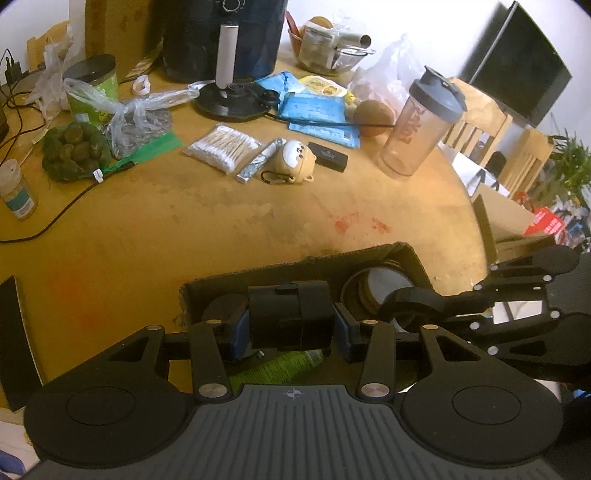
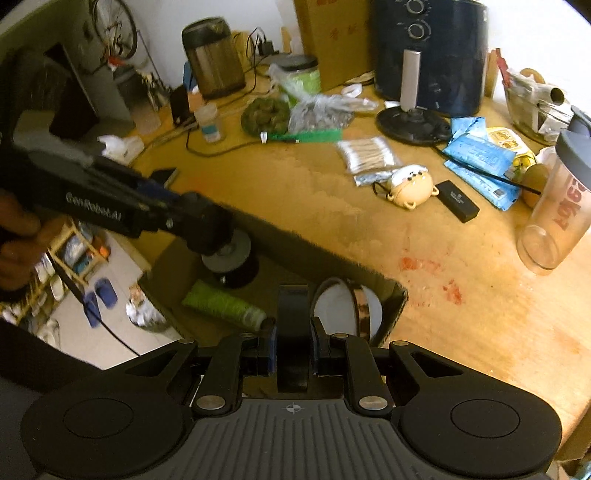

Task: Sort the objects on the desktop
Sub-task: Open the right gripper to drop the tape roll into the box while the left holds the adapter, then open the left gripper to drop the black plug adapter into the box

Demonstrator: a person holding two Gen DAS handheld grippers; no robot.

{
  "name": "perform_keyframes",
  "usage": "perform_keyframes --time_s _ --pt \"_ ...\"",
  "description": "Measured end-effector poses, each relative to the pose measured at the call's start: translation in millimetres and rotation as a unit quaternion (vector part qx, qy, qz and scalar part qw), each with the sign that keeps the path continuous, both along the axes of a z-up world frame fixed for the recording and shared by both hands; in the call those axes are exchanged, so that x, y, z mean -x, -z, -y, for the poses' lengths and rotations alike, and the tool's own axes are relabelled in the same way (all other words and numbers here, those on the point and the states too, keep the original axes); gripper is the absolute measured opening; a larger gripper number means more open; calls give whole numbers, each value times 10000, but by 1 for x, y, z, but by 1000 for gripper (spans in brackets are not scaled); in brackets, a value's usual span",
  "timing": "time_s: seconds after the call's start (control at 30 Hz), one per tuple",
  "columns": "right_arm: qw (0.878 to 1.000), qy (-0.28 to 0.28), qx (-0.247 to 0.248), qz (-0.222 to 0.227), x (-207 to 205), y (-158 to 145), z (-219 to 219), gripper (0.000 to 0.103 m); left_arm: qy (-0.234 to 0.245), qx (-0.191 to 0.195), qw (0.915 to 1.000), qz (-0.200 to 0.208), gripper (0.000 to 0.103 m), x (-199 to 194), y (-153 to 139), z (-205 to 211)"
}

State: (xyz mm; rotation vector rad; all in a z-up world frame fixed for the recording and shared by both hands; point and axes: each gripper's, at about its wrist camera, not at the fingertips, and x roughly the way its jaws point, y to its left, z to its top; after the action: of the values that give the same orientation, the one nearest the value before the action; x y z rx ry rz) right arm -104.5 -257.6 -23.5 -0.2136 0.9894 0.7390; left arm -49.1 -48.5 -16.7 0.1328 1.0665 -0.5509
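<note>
My left gripper is shut on a black boxy block, held just over an open cardboard box at the table's near edge. My right gripper is shut on a black tape roll, seen edge-on above the same box. Inside the box lie a green tube, a grey-and-black roll and a white-cored tape roll. In the left wrist view the right gripper reaches in from the right with the black roll. The right wrist view shows the left gripper coming in from the left.
Farther back on the wooden table lie a pack of cotton swabs, a foil sachet, a bear-shaped toy, a small black case, blue packets and a shaker bottle. An air fryer stands behind.
</note>
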Motion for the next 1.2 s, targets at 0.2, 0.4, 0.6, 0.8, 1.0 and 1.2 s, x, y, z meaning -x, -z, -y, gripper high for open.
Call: perform_keyframes --time_s 0.2,0.4,0.6,0.8,1.0,1.2 --pt "9999 -29 100 -107 -2 11 -3 20 21 -40 10000 -43 44 3 3 3" --pt "9992 -167 300 -190 0 22 -9 21 33 -48 10000 -55 44 5 5 6" --pt "10000 -27 79 -28 2 11 0 64 29 -71 10000 -55 44 4 8 11" --pt "9996 219 -74 189 4 -4 12 80 20 -73 10000 -65 44 1 14 18" --pt "9980 500 12 384 6 -12 23 85 11 -124 9999 -82 44 -3 22 25" --pt "9957 791 88 464 8 -16 35 87 4 -184 9998 -95 44 -11 29 31"
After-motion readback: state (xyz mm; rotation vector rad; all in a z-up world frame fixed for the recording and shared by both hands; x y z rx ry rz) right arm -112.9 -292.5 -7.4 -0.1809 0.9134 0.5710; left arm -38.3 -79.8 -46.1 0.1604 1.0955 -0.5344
